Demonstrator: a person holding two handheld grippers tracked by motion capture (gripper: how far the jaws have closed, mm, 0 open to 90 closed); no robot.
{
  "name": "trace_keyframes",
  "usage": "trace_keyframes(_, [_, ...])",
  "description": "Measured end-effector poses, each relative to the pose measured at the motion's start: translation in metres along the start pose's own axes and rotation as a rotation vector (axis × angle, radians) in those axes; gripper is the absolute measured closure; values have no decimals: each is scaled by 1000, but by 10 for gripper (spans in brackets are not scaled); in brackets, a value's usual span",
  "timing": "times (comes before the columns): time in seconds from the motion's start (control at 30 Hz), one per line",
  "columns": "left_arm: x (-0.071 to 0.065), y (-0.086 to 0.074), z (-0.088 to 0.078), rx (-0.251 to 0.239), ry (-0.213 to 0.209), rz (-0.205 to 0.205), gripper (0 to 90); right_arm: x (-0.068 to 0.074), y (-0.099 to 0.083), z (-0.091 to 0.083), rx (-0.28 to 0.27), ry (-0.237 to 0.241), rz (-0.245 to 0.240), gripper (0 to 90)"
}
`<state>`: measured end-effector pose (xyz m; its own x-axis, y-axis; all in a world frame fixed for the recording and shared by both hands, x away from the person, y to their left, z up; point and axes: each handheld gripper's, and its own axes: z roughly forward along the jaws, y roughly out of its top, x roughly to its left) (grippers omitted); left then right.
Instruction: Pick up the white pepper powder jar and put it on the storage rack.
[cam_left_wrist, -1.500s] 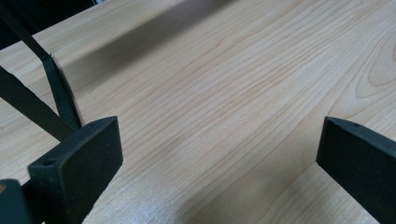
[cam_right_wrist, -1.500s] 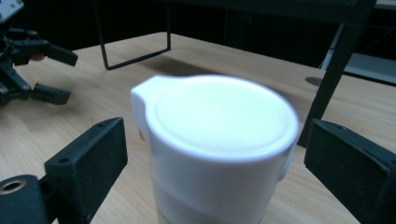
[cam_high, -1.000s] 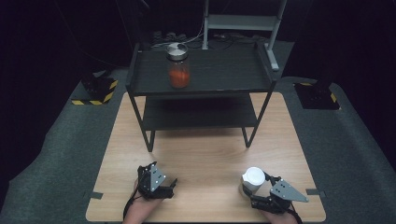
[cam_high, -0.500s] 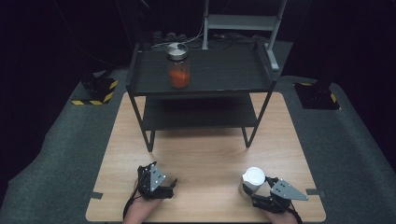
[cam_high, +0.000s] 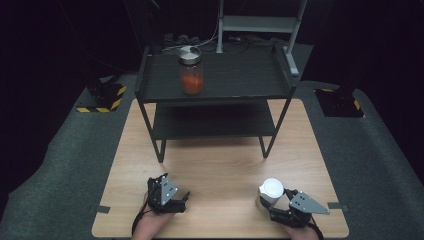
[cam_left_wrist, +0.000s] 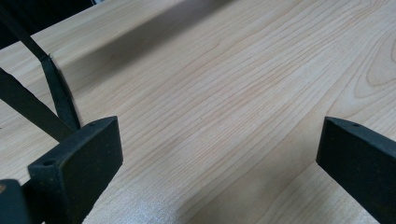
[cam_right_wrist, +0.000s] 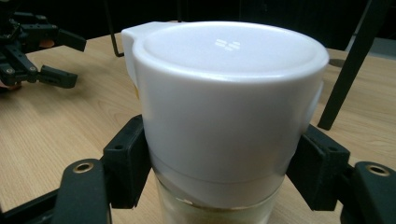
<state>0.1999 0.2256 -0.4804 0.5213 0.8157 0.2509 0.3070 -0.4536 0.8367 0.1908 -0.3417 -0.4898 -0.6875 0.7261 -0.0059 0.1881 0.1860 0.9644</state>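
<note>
A light wooden desk (cam_high: 220, 170) is seen from above, with a dark two-tier shelf unit (cam_high: 215, 95) standing on its far half.

At the near left edge, the left gripper (cam_high: 184, 197) is held low over the desk in a person's hand. In the left gripper view its two black jaws are spread wide apart, with bare wood grain between them and nothing held.

On the top shelf, left of centre, a clear glass jar (cam_high: 191, 70) is stood upright. It is capped by a round metal lid, and its lower part is filled with something orange-red; what the contents are cannot be told.

At the near right of the desk, a jar with a white lid (cam_high: 270, 190) is stood upright on the wood. In the right gripper view, the white lid (cam_right_wrist: 229, 93) is shown as a tall plastic cap with a small tab at its rim, set over a clear glass body in which a pale, sandy filling is glimpsed at the bottom edge.

The right gripper (cam_high: 266, 204) has just been closed onto this jar: its black pads (cam_right_wrist: 128, 161) are pressed against both sides, just below the cap.
</note>
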Motion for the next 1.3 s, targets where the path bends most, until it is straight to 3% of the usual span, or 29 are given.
trace_keyframes(0.77, [3,-3,-2,-14,-19,-2,6,11,33,-12,-130,-44,-9,304])
trace_keyframes(0.9, [3,-3,-3,-14,-22,0,6,11,42,-12,-149,-41,8,303])
trace_keyframes(1.3, [4,-3,-3,-15,-24,-1,6,9,81,-10,-200,-45,-16,304])
